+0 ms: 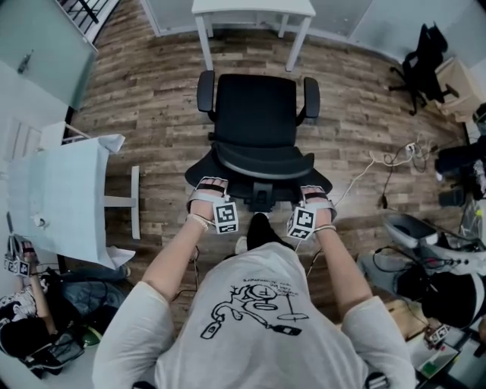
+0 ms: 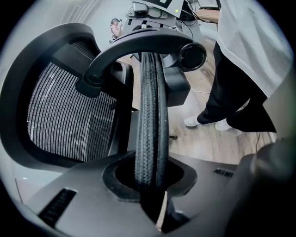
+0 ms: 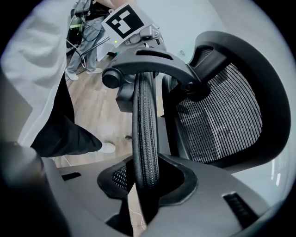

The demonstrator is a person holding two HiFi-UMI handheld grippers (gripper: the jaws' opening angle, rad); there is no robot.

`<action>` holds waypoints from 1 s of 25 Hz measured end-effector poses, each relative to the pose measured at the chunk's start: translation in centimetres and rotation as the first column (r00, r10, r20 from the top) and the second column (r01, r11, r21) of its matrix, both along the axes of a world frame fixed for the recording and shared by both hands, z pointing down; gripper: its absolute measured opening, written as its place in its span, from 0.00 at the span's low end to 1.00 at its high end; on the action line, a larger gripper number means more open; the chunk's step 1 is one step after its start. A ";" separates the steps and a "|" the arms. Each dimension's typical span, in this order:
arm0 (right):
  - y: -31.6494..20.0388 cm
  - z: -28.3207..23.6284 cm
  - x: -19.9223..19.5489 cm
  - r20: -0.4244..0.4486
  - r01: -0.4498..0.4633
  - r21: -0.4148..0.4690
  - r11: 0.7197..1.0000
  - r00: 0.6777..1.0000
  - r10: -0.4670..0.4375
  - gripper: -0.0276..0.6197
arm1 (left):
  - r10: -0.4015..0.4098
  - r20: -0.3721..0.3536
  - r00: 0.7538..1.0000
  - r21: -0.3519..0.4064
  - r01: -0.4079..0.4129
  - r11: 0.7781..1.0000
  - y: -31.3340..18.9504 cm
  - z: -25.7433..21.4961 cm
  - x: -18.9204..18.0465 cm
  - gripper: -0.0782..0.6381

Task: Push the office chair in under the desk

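Left gripper (image 2: pixel 150 187) is clamped on the backrest (image 2: pixel 150 115) rim at its left end, and right gripper (image 3: pixel 144 185) clamps its right end. The chair (image 1: pixel 257 114) stands on the wood floor (image 1: pixel 152 91), facing the white desk (image 1: pixel 253 7), just short of it.

Even indoor light, soft shadows, fisheye bending, dark vignetted corners, edges perhaps blurred

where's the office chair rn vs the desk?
Head view, centre: the office chair stands just short of the white desk at top, seat toward it. The left gripper and right gripper grip its backrest's two sides.
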State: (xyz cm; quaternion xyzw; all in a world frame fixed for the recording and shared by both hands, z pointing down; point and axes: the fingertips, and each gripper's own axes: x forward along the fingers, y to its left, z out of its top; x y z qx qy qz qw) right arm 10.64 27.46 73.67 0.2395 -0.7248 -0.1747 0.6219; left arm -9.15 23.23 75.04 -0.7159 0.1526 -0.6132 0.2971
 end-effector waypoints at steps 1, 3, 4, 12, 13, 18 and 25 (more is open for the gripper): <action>-0.4 0.1 0.1 0.002 0.002 -0.002 1.000 1.000 -0.002 0.24 | -0.003 -0.003 1.000 0.000 0.003 1.000 -0.3 0.1 0.1 0.22; -1.2 0.4 0.3 0.001 0.005 -0.003 1.000 1.000 -0.005 0.24 | -0.008 -0.010 1.000 0.000 0.008 1.000 -1.1 0.4 0.4 0.22; -1.6 0.6 0.5 -0.003 0.006 0.000 1.000 1.000 -0.006 0.24 | -0.009 -0.009 1.000 0.001 0.009 1.000 -1.6 0.4 0.4 0.22; -5.8 0.9 1.4 0.018 0.030 -0.023 0.999 0.999 -0.030 0.24 | -0.032 -0.004 0.999 -0.019 0.032 0.999 -5.6 0.7 1.3 0.22; -6.4 1.1 1.6 0.016 0.036 -0.023 0.999 0.999 -0.035 0.24 | -0.035 -0.002 0.999 -0.020 0.035 0.999 -6.1 0.7 1.4 0.22; -9.2 1.5 2.8 0.009 0.050 -0.029 0.998 0.999 -0.050 0.24 | -0.049 0.000 0.999 -0.020 0.049 0.999 -8.3 0.8 2.3 0.22; -13.5 1.1 3.7 0.009 0.071 -0.041 0.997 0.997 -0.071 0.24 | -0.070 -0.003 0.998 -0.015 0.070 0.997 -11.8 1.0 3.4 0.22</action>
